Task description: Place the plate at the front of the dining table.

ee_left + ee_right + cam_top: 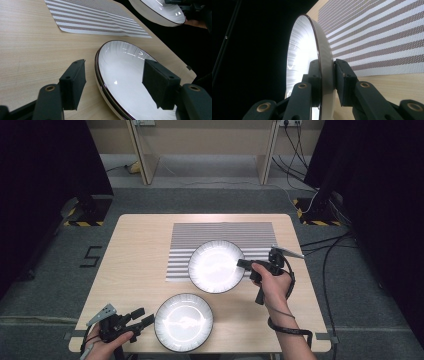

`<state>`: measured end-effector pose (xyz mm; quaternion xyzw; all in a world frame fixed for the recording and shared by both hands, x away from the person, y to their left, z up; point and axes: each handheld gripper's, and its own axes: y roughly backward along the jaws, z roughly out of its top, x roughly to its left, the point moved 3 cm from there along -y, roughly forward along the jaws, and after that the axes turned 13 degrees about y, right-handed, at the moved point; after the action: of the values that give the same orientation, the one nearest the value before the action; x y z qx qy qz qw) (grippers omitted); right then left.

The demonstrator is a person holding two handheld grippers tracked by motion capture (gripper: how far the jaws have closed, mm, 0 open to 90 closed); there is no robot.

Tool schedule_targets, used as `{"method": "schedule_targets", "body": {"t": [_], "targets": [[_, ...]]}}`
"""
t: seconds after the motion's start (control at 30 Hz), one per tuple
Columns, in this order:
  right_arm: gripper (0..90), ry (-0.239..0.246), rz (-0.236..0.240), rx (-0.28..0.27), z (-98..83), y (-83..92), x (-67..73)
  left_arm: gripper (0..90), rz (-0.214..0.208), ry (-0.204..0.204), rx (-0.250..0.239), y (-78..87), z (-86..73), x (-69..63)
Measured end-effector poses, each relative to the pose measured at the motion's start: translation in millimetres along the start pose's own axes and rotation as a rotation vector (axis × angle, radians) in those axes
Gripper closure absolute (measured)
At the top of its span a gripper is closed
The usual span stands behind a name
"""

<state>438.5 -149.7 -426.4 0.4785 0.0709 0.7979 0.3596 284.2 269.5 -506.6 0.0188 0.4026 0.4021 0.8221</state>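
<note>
The far white plate (216, 266), pinched at its rim by the right gripper (327, 75), could slip out sideways, while the left gripper (113, 83) sits spread astride the near plate (125, 75).

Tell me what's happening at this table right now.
A person works with a gripper in each hand. The right gripper is clamped on the rim of a white plate over the striped placemat. The left gripper is open, its jaws straddling the rim of a second plate near the table's front edge.
</note>
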Motion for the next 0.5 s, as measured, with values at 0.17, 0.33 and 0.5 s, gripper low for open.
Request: {"method": "schedule_targets", "body": {"t": [0.17, 0.33, 0.5], "targets": [[75.5, -0.005, -0.009, -0.003, 2.6, -0.1, -2.6, 34.6, -0.001, 0.001, 0.001, 0.0, 0.0, 0.2], [75.3, -0.014, -0.021, -0.010, 7.3, 0.1, -5.8, 34.6, -0.002, 0.002, 0.000, -0.2, -0.1, 0.3], [75.4, -0.014, -0.025, -0.019, 10.6, 0.4, -7.1, 34.6, -0.001, 0.004, 0.003, -0.5, -0.4, 0.5]]}}
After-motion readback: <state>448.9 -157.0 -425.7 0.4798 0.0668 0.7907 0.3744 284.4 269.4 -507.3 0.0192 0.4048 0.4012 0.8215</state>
